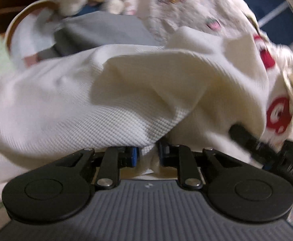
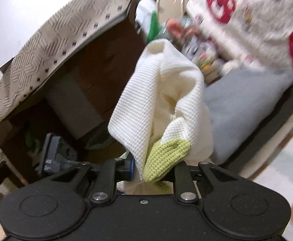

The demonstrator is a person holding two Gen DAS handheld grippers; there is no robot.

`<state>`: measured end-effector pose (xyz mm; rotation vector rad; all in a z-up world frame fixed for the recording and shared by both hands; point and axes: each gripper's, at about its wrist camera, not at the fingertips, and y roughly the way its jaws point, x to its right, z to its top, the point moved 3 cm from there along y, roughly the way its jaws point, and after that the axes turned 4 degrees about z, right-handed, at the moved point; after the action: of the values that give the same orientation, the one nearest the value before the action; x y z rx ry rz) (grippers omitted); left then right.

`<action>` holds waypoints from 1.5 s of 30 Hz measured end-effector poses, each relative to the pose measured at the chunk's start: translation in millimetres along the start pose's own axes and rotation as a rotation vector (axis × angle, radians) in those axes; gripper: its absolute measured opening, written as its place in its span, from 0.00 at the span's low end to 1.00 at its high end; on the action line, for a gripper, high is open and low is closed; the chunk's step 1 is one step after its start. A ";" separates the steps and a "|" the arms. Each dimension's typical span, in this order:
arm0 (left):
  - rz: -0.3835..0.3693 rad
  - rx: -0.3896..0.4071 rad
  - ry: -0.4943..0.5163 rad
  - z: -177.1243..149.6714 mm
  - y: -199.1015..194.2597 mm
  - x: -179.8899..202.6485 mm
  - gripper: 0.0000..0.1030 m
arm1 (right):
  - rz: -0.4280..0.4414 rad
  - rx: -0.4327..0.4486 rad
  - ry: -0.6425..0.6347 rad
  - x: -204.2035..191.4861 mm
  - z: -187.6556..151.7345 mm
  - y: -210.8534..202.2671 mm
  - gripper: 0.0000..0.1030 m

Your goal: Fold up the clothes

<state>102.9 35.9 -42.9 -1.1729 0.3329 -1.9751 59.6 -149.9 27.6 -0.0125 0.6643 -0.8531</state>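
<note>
**A:** What have you got, and where is it?

**B:** A cream waffle-knit garment, lifted above the grey cushion. My left gripper is clenched on a bunched bit of its edge. My right gripper is clenched on another part, by a green knitted patch. Seen from my right side, the garment stands up out of the jaws in a loose hood shape, with the grey cushion behind it to the right.

**A:** How will it handle?

**B:** Soft and light, I'd judge. It sags and creases freely between my two holds, with no stiffness. The knit looks grippy, not slippery, and nothing about it is fragile. It will likely stretch if I pull my hands apart hard.

**A:** Where would you hold it?

**B:** At edges or corners, taking one layer. Both holds now pinch gathered folds, so I can't tell which hem or seam I have. The green patch may mark a trim or cuff, which would make a good landmark.

**A:** Any labels or writing?

**B:** None readable on the garment. The white fabric with red shapes beyond the cushion carries coloured marks, but blur hides them
</note>
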 end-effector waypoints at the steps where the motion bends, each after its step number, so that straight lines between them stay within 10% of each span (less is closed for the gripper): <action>1: 0.010 0.004 0.035 -0.9 1.4 14.6 0.17 | -0.022 0.019 0.002 0.2 3.9 -11.8 0.20; 9: 0.047 0.040 0.269 -20.1 7.4 118.2 0.13 | -0.174 0.127 -0.067 -22.0 32.8 -96.8 0.19; 23: -0.074 0.027 0.384 -57.3 17.4 237.9 0.11 | -0.406 0.250 -0.204 -44.9 49.3 -247.4 0.16; 34: 0.088 0.105 0.607 -3.3 130.5 254.0 0.07 | -0.903 0.144 -0.022 152.3 49.1 -253.0 0.17; 40: -0.004 -0.106 0.554 -24.4 201.6 203.3 0.08 | -1.158 0.051 0.124 277.9 40.7 -244.7 0.42; 45: -0.051 -0.244 0.462 -65.5 245.0 151.9 0.08 | -1.120 0.072 0.312 321.8 -15.3 -239.8 0.42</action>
<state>132.9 -246.5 -124.9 -0.8598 0.8067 -2.2892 36.5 -532.1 -93.5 -0.2055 0.9214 -1.9845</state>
